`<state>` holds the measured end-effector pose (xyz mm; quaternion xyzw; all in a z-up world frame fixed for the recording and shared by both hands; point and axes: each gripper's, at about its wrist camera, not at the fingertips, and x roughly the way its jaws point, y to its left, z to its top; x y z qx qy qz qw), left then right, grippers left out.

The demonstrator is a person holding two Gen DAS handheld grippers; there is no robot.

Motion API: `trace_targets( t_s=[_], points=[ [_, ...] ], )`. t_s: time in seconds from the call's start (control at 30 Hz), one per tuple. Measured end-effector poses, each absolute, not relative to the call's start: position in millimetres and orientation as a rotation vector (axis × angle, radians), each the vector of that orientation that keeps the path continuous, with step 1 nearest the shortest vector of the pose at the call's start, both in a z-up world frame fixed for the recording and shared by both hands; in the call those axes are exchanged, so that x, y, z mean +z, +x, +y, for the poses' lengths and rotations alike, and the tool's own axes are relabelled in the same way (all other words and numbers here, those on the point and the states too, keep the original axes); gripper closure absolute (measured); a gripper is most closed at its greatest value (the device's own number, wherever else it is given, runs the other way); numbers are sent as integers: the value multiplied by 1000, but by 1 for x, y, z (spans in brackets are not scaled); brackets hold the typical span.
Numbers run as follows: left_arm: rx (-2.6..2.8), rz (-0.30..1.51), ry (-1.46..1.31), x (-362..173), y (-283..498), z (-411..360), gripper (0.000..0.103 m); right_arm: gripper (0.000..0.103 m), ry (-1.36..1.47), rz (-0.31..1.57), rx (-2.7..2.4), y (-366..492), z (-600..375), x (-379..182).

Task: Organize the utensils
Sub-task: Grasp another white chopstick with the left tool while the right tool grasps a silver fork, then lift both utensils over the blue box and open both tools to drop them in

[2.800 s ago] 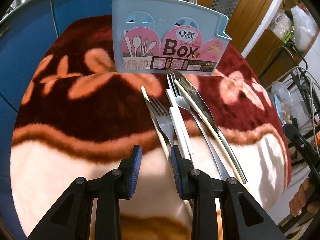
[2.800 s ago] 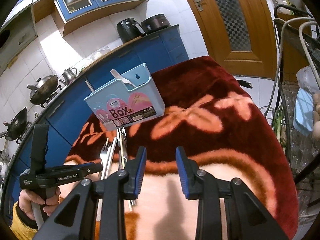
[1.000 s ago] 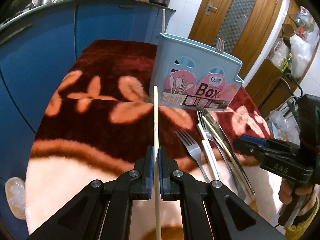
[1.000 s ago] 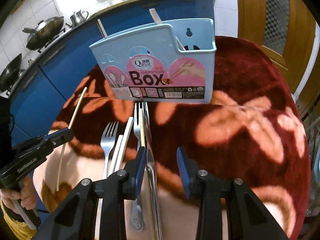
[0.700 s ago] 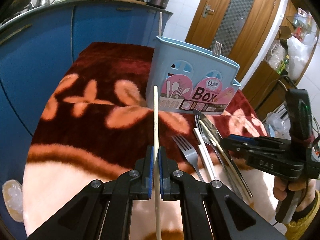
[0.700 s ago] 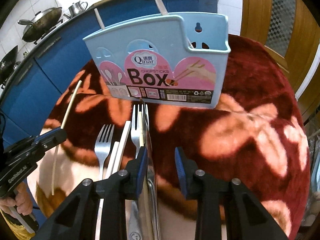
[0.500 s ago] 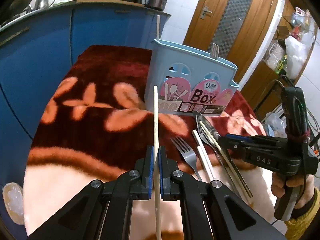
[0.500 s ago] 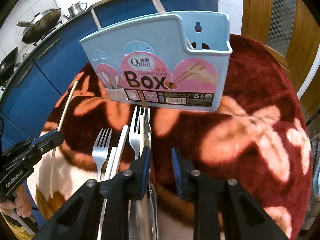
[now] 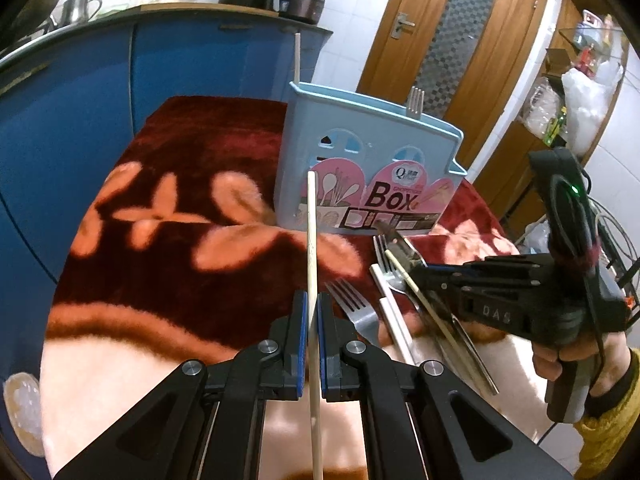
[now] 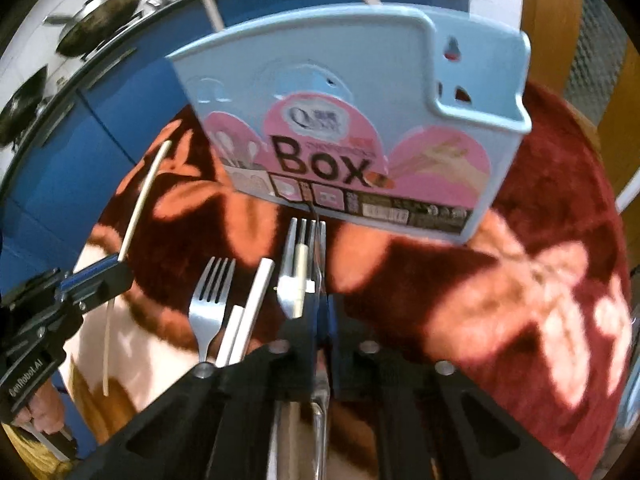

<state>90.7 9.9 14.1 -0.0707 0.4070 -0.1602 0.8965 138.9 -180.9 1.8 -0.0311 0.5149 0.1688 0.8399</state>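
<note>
A light blue utensil box (image 9: 360,168) (image 10: 360,92) stands upright on a red flowered blanket (image 9: 200,160). My left gripper (image 9: 312,308) is shut on a pale chopstick (image 9: 311,240), held above the blanket in front of the box. In a row before the box lie a fork (image 10: 212,300), a white utensil (image 10: 252,308), a second fork (image 10: 290,240) with another chopstick (image 10: 300,276) on it, and a steel knife (image 10: 319,248). My right gripper (image 10: 320,316) is down on that row, its jaws closed tight on the knife's thin blade.
Blue kitchen cabinets (image 9: 80,92) run behind and left of the blanket, with pots on the counter. A wooden door (image 9: 448,40) is at the back right. A fork and a stick stand inside the box. A hand (image 9: 560,364) grips the right tool's handle.
The right gripper moved forward toward the box, dropped onto the row of cutlery and shut on the knife. The left gripper kept still with its chopstick.
</note>
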Motion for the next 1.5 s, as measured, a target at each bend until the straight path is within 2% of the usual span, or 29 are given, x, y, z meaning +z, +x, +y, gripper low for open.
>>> trace_targets(
  t_s=[0.23,0.7,1.13,1.5],
  points=[
    [-346,797,-164,24,90,8,99,97,-160,885,322,106,-176,31],
    [-376,609,-200,69,110,2,99,97,66,496,271,79,-218,90],
    [-302,338,-247,122,174,-10,99,97,159,325,269,101,-232,117],
    [-146,172,-231,113,208,-22,99,97,196,240,271,138,-242,131]
  ],
)
